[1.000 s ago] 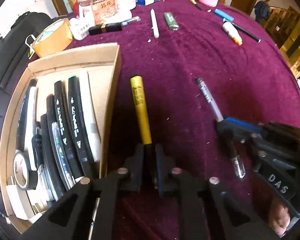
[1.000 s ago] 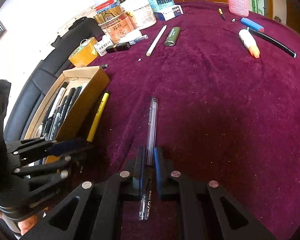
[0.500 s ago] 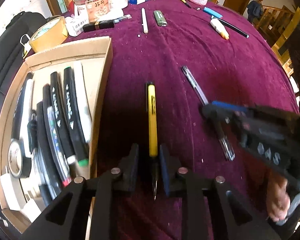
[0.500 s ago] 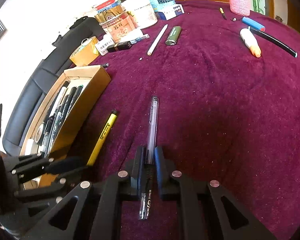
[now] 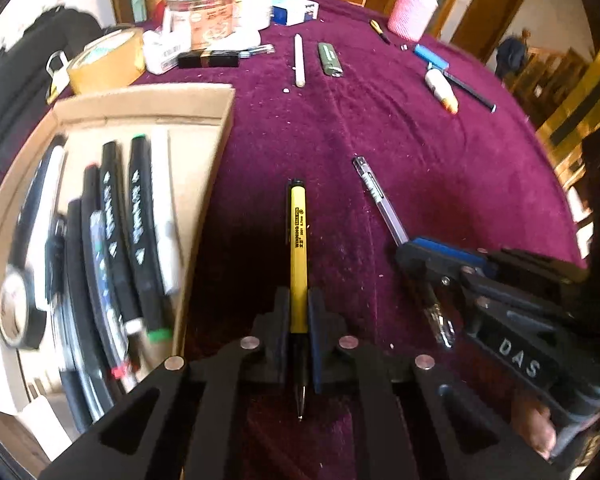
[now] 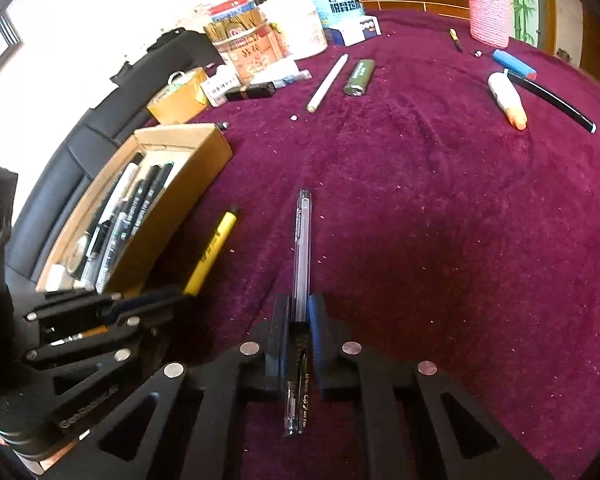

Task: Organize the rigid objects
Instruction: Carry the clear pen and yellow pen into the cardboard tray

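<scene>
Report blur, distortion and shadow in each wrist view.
Left wrist: cardboard box with its markers smeared at the frame edge, yellow pen sharp, dark shadow beneath it. Right wrist: clear pen crisp, fisheye curving the maroon tablecloth, window glare upper left.

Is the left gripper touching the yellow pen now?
Touching. The left wrist view shows the left gripper with both fingers pressed against the sides of the yellow pen, no gap visible.
</scene>
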The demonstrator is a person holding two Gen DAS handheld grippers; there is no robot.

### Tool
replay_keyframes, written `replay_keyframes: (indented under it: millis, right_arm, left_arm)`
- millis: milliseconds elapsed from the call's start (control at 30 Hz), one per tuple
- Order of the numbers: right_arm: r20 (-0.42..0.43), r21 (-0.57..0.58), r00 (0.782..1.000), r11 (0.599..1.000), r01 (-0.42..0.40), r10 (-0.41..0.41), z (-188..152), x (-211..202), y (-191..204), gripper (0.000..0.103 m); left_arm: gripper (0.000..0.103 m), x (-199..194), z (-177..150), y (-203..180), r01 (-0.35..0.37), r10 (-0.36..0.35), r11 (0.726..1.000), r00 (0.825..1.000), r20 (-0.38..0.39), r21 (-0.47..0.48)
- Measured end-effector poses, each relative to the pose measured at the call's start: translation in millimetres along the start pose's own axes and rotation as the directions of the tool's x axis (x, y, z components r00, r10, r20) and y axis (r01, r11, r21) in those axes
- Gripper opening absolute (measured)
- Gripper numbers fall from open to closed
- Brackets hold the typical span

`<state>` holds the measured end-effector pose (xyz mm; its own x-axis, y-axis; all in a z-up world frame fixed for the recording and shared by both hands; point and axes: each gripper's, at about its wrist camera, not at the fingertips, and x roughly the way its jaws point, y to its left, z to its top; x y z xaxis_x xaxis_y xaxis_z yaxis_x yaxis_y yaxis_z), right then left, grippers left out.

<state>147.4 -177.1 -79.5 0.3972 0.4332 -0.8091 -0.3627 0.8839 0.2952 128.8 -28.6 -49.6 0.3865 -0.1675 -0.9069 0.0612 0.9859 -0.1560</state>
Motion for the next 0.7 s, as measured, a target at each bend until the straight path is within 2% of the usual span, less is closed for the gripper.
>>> replay_keyframes:
  millis: [67,233,467,700]
  right_arm:
    - [0.015,0.004,0.999,1.000,-0.031,0.031,0,-3,0,0.009]
    - [0.044,0.007,0.997,0.998,-0.070,0.069,-2,-5,4,0.009]
    - [0.015,-0.033,0.998,0.998,-0.057,0.057,-6,7,21,0.009]
    - [0.007,0.010,0.995,0.995,-0.102,0.102,-4,-11,60,0.009]
  left_arm:
    - [0.008,-9,-4,11,0.066,-0.066,0.996,0.998,-0.003,-0.052]
    - [0.008,-45,-17,41,0.152,-0.146,0.977,0.988,0.053,-0.151]
    - [0.008,-92,-38,97,0.186,-0.157,0.949,0.979,0.129,-0.256]
    - [0.008,-107,-46,138,0.190,-0.143,0.933,0.975,0.171,-0.304]
